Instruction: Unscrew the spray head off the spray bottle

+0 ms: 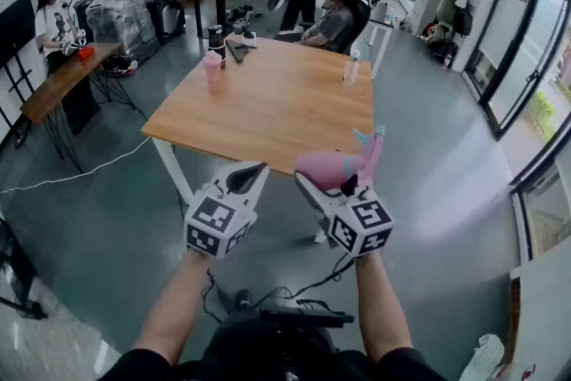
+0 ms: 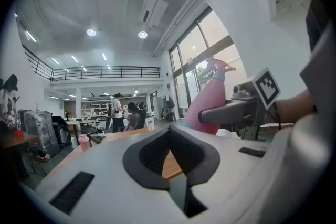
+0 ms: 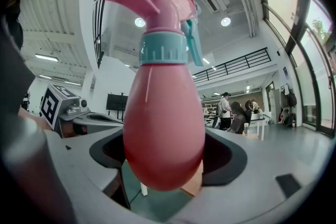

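Spray bottle (image 3: 163, 113) is sitting clamped in the jaws of my right gripper (image 1: 332, 185), aloft before the table (image 1: 268, 103); I'm holding my left gripper (image 1: 248, 178) beside it, jaws closed together, empty.

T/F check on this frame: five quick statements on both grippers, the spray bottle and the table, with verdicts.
1. The right gripper is shut on the pink egg-shaped plastic spray bottle. True.
2. The pink spray head is off the bottle. False: it sits on the teal collar at the bottle's neck.
3. The left gripper grips the spray head. False: its jaws are shut on nothing, beside the bottle.
4. The bottle stands on the wooden table. False: it is held in the air in front of the table's near edge.
5. A pink cup stands on the table. True.
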A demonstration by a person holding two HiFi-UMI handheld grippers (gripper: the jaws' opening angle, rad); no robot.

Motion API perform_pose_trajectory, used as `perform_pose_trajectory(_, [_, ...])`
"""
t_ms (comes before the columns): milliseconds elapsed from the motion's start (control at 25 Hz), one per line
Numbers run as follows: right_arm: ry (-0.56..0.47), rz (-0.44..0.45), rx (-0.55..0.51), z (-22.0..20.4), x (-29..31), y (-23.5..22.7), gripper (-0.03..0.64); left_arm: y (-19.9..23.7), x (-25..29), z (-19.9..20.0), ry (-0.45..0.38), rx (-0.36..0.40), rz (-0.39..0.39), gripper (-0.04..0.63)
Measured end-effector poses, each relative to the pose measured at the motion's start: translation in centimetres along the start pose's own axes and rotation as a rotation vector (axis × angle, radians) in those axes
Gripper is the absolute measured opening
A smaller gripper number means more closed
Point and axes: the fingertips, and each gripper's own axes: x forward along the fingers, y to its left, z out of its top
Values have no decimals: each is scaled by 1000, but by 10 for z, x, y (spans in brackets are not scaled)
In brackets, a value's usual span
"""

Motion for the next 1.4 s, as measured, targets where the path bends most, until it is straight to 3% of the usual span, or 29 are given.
perform_pose_trajectory(1000, [17,67,0,-4,-1,9,417,-3,-6,0,0,14,-2,-6])
perform_pose_trajectory(1400, [91,188,-39,-22,11,30,416,-23,-14,31,-72,76,-170,-6])
